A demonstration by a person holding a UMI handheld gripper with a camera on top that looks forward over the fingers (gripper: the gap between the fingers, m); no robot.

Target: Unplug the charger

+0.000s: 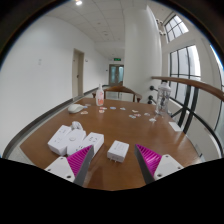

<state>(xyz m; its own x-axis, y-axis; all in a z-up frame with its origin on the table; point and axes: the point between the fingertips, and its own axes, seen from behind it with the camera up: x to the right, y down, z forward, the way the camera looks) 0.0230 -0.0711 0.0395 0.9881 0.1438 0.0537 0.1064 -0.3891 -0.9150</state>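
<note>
Above table, facing forward, probably close

A box lay on the table near its front edge, between the gripper's spread fingers. Three more boxes sat clustered to its left, toward the table's left edge. A bottle stood near the far edge, left of centre. Small items lay scattered toward the right edge. Behind the table ran a corridor.
</note>
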